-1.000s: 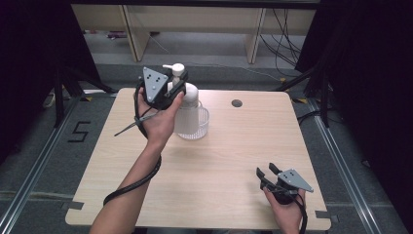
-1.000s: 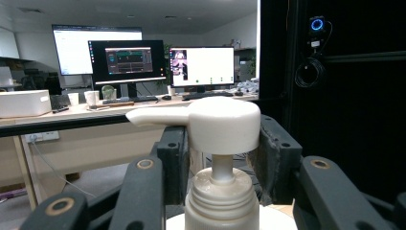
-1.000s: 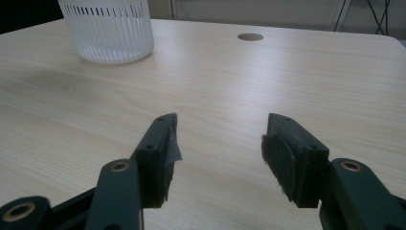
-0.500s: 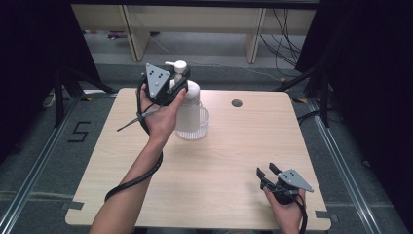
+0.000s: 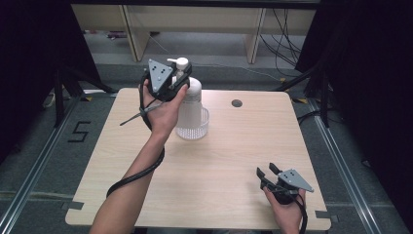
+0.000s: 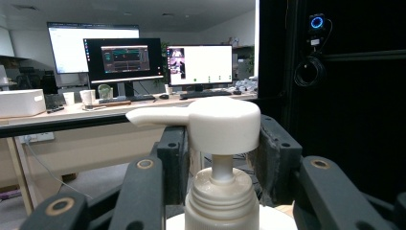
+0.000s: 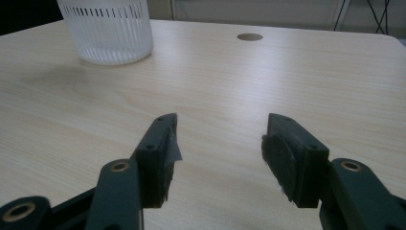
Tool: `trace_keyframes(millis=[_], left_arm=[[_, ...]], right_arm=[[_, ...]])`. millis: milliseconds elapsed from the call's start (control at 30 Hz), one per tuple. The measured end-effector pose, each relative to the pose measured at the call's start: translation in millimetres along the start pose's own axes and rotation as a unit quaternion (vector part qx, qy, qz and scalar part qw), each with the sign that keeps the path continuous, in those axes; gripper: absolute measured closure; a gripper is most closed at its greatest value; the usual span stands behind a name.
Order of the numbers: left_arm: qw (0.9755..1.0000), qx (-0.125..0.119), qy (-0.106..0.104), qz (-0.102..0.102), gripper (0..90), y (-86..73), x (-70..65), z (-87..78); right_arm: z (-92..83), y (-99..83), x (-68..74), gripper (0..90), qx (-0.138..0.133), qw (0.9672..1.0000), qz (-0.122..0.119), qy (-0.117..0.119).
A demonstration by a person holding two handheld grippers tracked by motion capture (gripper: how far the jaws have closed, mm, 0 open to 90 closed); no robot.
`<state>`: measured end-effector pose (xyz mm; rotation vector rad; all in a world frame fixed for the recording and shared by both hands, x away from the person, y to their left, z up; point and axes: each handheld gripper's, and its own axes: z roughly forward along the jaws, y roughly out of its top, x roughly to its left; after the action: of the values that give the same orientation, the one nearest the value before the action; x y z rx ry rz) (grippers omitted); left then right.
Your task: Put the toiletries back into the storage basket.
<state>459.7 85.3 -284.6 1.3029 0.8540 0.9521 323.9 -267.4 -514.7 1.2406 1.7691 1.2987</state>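
Left gripper (image 5: 181, 80) is clamped on the neck of the white pump bottle (image 5: 190, 105), jaws just below the pump head (image 6: 210, 120). The hold sits high, probably so the bottle hangs upright and can be steered by its top. The bottle's base stands inside the ribbed clear cup (image 5: 195, 127) at the far middle of the desk (image 5: 224, 161); whether it rests on the cup's bottom cannot be told. Right gripper (image 7: 218, 151) lies low over the near right corner, jaws spread and empty, well apart from the cup, apparently parked out of the way.
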Motion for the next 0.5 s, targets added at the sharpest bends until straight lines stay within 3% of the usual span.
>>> trace_keyframes(millis=[500], left_arm=[[1.0000, 0.000, 0.000, 0.001, 59.2, 3.6, -1.7, 12.4]], right_arm=[[-0.7, 0.2, 0.6, 45.8, 0.002, 1.0000, 0.005, 0.002]])
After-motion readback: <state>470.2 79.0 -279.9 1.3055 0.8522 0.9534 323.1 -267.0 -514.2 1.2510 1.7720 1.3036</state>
